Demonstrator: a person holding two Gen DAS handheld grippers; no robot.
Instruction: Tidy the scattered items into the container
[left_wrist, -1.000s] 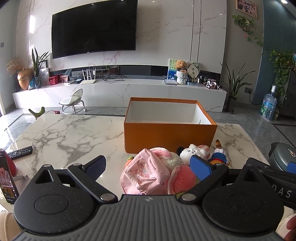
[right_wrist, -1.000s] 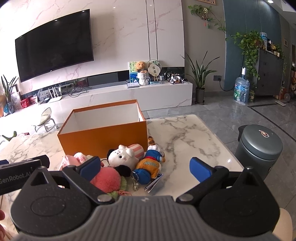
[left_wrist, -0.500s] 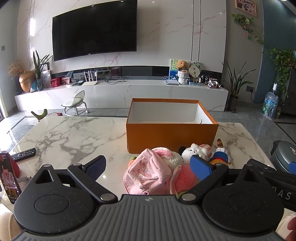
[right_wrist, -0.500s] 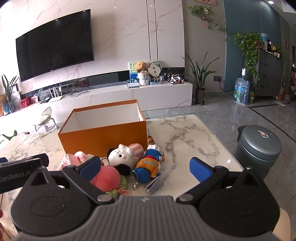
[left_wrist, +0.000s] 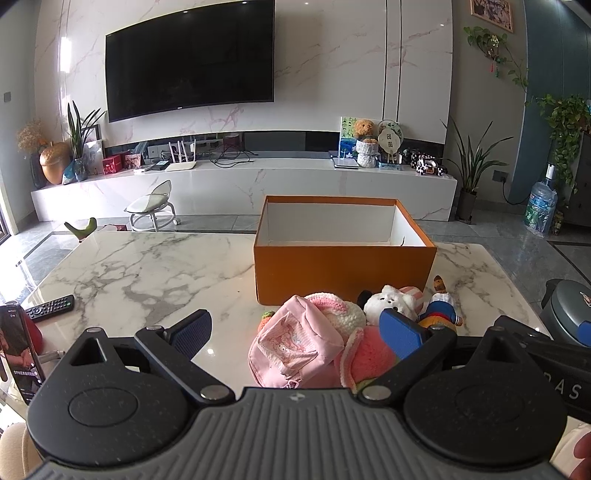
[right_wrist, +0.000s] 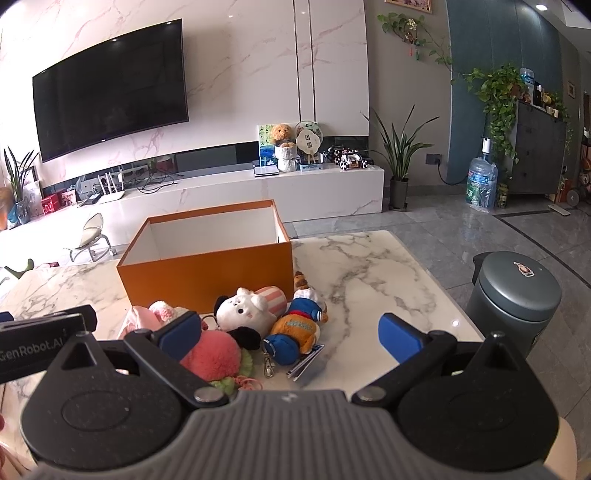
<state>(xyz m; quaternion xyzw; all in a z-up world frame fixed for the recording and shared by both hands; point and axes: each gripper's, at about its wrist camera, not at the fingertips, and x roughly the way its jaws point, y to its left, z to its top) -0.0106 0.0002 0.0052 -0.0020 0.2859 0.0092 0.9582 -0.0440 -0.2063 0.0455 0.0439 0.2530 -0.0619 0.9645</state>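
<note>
An open orange box with a white inside stands on the marble table. In front of it lies a heap of toys: a pink pouch, a pink pompom, a white plush animal and a blue-and-orange doll keychain. My left gripper is open, held above the pouch. My right gripper is open, above the doll and pompom. Neither holds anything.
A remote control and a phone lie at the table's left. A grey bin stands beside the table's right edge. A TV bench runs along the far wall.
Both grippers have drifted only slightly; the left view has shifted a little to the left and up. The toys and box have not moved.
</note>
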